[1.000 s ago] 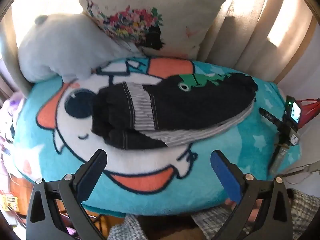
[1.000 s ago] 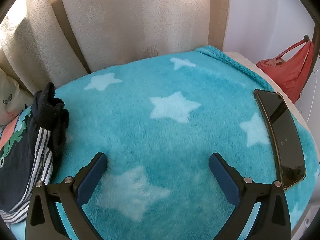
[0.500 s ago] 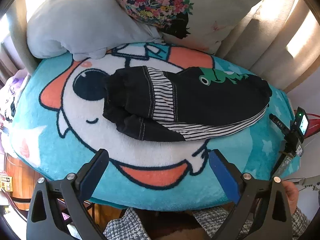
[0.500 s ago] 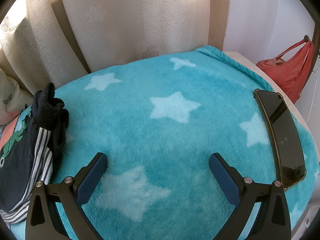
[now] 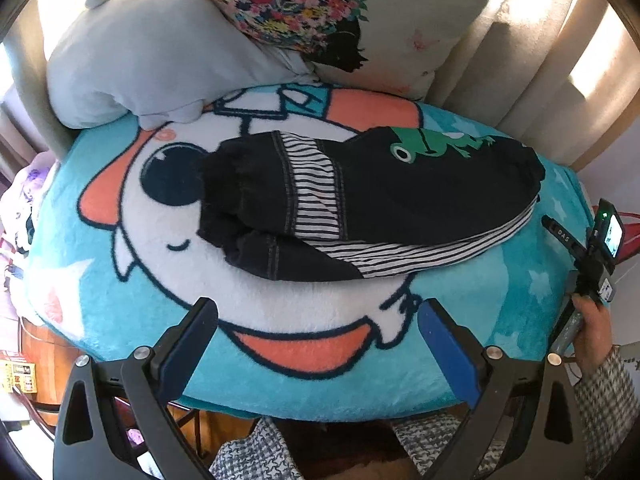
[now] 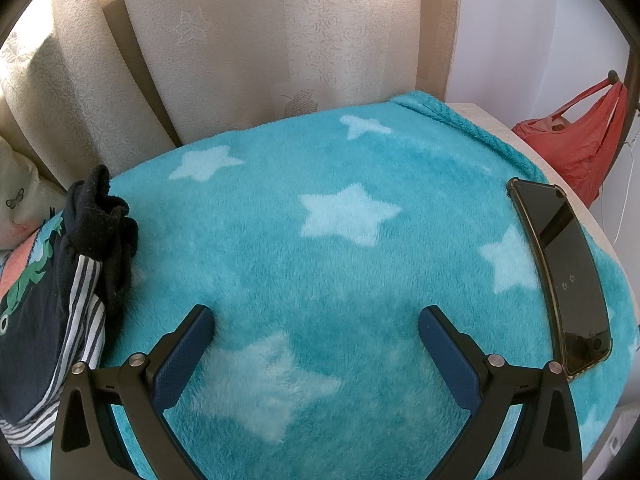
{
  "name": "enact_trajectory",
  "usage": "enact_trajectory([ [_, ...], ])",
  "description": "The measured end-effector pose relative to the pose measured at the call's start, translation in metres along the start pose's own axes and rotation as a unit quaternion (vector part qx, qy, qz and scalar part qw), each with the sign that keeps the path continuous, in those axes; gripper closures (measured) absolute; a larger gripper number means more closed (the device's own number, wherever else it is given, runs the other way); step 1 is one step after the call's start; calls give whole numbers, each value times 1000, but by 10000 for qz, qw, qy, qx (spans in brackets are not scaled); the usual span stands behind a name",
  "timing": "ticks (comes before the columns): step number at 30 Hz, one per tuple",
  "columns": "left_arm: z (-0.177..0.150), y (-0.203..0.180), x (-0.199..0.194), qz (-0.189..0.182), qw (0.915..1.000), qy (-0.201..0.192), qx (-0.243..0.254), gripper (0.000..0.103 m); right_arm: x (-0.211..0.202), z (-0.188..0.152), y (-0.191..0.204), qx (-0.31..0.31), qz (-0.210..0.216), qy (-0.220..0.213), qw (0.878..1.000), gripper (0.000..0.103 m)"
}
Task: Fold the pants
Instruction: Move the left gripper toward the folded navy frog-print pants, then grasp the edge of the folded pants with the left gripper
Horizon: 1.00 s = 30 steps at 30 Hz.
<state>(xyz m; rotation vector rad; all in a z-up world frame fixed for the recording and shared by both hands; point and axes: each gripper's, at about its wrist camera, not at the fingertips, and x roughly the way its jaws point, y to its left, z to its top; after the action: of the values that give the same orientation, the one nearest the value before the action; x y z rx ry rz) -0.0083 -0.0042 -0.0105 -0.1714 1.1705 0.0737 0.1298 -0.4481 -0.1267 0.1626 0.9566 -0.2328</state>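
Observation:
Dark navy pants (image 5: pixel 384 204) with striped panels and a green dinosaur print lie folded on a teal cartoon blanket (image 5: pixel 280 304). Their waist end also shows at the left edge of the right wrist view (image 6: pixel 60 280). My left gripper (image 5: pixel 316 320) is open and empty, held above the blanket's near edge, short of the pants. My right gripper (image 6: pixel 316 326) is open and empty, low over the starred part of the blanket (image 6: pixel 340 240), to the right of the pants. It also shows at the right of the left wrist view (image 5: pixel 596 252), held in a hand.
A grey plush pillow (image 5: pixel 152 56) and a floral cushion (image 5: pixel 360 12) lie at the back, with beige curtains (image 6: pixel 260 48) behind. A black phone (image 6: pixel 560 272) lies on the blanket's right edge. A red bag (image 6: pixel 580 136) hangs beyond it.
The left gripper has pulled back and risen, so the pants look farther off and more of the pillows shows. The right gripper has not moved.

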Motion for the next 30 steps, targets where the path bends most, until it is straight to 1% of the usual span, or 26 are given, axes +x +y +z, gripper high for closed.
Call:
enact_trajectory([
  [4, -3, 14, -4, 47, 9996, -65, -273, 3, 0, 0, -1, 10, 12, 0, 10000, 0],
  [7, 0, 35, -9, 5, 9975, -231, -666, 3, 0, 1, -3, -17, 71, 48, 10000, 0],
  [10, 6, 63, -14, -84, 9926, -439, -1130, 3, -2, 1, -3, -162, 239, 202, 9994, 0],
  [13, 11, 87, -19, 56, 9870, -537, -1516, 3, 0, 1, -6, -385, 430, 326, 9978, 0],
  [16, 14, 100, -22, 147, 9838, -593, -1685, 3, -4, -5, 0, -687, 492, 442, 9954, 0],
  [17, 15, 102, -22, 163, 9834, -602, -1704, 5, -4, -5, 0, -713, 521, 479, 9949, 0],
  [18, 16, 102, -22, 189, 9832, -598, -1714, 10, -4, -4, 1, -781, 535, 552, 9940, 0],
  [19, 17, 102, -20, 181, 9833, -557, -1724, 13, -5, -4, 0, -779, 526, 618, 9937, 0],
  [21, 20, 102, -14, 6, 9827, -436, -1797, 23, -12, -2, -5, -572, 419, 600, 9957, 9],
  [22, 21, 102, -12, -100, 9818, -386, -1855, 24, -18, -1, -8, -456, 417, 516, 9968, 13],
  [24, 23, 104, -6, -312, 9788, -295, -2001, 25, -36, 0, -14, -283, 619, 271, 9973, 13],
  [26, 26, 107, 6, -512, 9746, -231, -2167, 25, -50, 0, -15, -282, 826, 93, 9961, 13],
  [29, 24, 113, 28, -817, 9674, -89, -2397, 25, -67, -5, -9, -345, 1295, 71, 9909, 13],
  [30, 23, 115, 38, -1009, 9627, 11, -2512, 25, -70, -7, -6, -351, 1382, 102, 9897, 13],
])
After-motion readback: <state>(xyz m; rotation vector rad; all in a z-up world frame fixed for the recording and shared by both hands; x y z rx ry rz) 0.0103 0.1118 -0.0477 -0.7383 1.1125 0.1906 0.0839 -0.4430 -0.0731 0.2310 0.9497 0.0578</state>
